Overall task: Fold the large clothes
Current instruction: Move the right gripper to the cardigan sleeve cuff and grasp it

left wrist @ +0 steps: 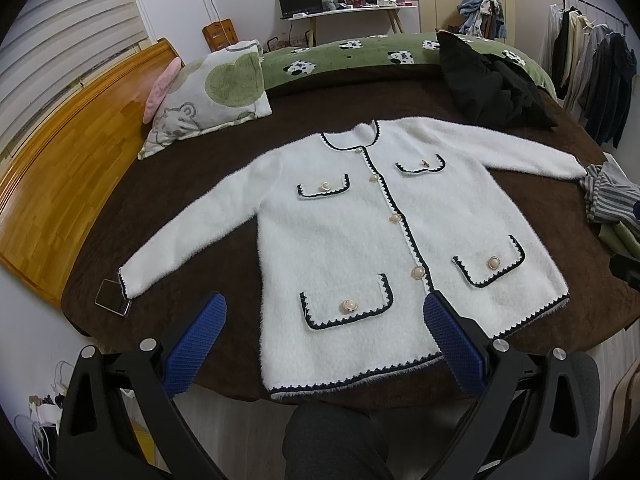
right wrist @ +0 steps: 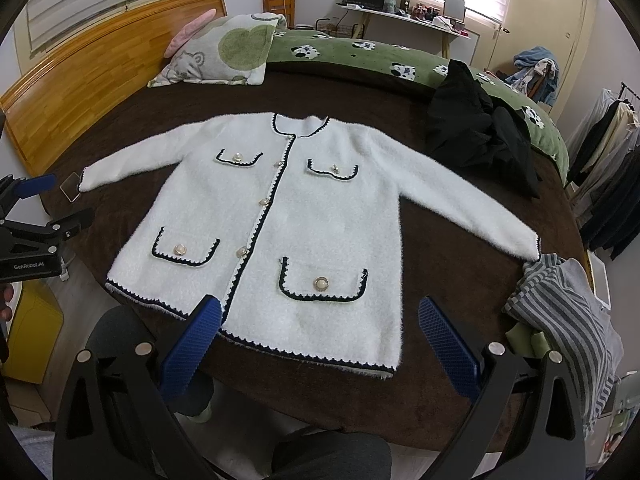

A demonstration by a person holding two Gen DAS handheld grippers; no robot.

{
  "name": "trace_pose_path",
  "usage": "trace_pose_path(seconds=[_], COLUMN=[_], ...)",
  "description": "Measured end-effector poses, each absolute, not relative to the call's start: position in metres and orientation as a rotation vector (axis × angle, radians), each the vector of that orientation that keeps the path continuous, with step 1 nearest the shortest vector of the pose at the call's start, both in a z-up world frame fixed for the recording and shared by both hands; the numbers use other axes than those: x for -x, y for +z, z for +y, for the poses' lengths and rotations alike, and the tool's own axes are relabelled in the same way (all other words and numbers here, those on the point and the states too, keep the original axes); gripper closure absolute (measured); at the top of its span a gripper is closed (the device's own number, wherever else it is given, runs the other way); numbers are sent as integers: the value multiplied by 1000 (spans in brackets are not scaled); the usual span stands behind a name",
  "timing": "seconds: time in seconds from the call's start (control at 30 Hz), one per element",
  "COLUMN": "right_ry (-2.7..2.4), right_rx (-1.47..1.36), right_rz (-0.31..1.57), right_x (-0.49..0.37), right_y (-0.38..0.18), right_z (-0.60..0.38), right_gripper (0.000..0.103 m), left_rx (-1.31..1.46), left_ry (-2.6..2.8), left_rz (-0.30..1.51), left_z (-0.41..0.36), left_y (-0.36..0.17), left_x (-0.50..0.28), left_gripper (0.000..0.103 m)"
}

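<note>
A white fuzzy cardigan (left wrist: 352, 220) with black scalloped trim, pearl buttons and several pockets lies flat and face up on the brown blanket (left wrist: 200, 184), both sleeves spread out. It also shows in the right wrist view (right wrist: 288, 216). My left gripper (left wrist: 324, 312) is open and empty, hovering over the cardigan's hem near its lower left pocket. My right gripper (right wrist: 320, 316) is open and empty above the hem by the lower right pocket. The left gripper also shows at the left edge of the right wrist view (right wrist: 28, 208).
A phone (left wrist: 114, 297) lies by the left cuff. A striped garment pile (right wrist: 568, 320) sits by the right cuff. A black garment (left wrist: 492, 84), a pillow (left wrist: 212, 96) and a green cow-print blanket (left wrist: 360, 54) lie farther back. A wooden headboard (left wrist: 72, 152) stands left.
</note>
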State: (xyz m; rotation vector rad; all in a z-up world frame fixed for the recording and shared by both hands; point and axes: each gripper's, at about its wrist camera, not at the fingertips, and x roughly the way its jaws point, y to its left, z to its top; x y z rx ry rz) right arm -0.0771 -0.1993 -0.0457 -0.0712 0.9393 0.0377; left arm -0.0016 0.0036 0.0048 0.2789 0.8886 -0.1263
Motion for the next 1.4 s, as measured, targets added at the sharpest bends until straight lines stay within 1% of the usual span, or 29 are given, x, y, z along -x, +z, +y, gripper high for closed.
trace_pose_path(seconds=[0.5, 0.67, 0.9, 1.1, 1.2, 1.4], right_ry=[35, -5, -97, -188, -251, -365], right_rx=[67, 29, -20, -83, -124, -198], right_rz=[940, 893, 862, 836, 837, 841], right_x=[75, 76, 58, 28, 11, -20], right_y=[-51, -50, -47, -52, -65, -108], right_z=[-199, -217, -266, -321, -357, -428], right_gripper=[6, 6, 6, 5, 5, 5], left_rx=[-279, -260, -209, -197, -203, -280], left_ry=[-130, -148, -225, -292, -335, -412], left_rz=[891, 880, 883, 881, 886, 917], left_z=[1, -12, -55, -114, -145, -228], left_y=[3, -2, -16, -41, -56, -110], left_x=[3, -12, -72, -148, -181, -246], left_gripper=[6, 6, 6, 6, 6, 6])
